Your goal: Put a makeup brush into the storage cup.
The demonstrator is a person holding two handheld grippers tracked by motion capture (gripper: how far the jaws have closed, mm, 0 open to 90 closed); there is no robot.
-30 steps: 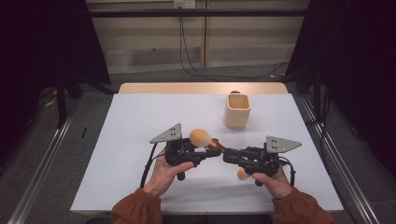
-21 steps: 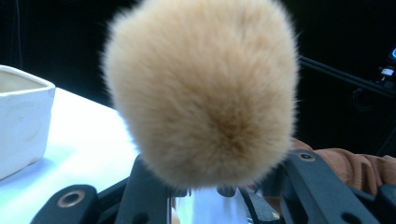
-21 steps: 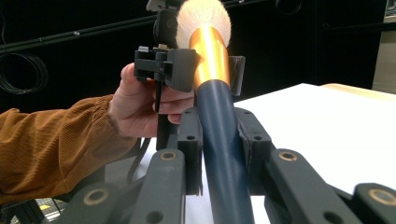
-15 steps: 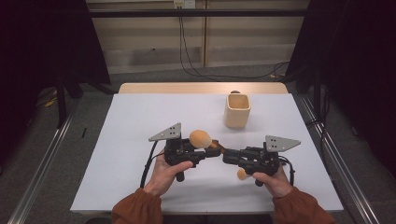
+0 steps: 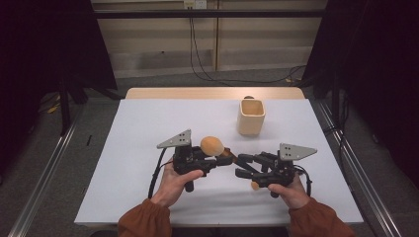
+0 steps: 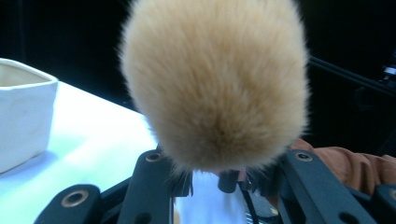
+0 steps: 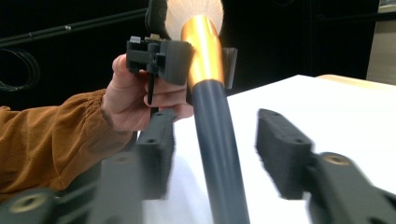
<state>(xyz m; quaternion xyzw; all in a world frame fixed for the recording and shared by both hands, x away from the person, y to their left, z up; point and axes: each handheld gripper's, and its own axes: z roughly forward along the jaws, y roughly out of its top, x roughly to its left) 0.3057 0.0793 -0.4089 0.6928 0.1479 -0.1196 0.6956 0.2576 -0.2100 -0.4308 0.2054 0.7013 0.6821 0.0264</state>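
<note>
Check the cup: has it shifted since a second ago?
No. The cup sits at the same spot near the table's far edge, right of centre, as in the earlier high views.

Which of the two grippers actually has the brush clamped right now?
The left gripper: its jaws pinch the brush at its gold collar. The right gripper's jaws have just been opening and stand apart on either side of the dark handle.

No readable text, label, brand, number or sign is being shown on anything in these views.
</note>
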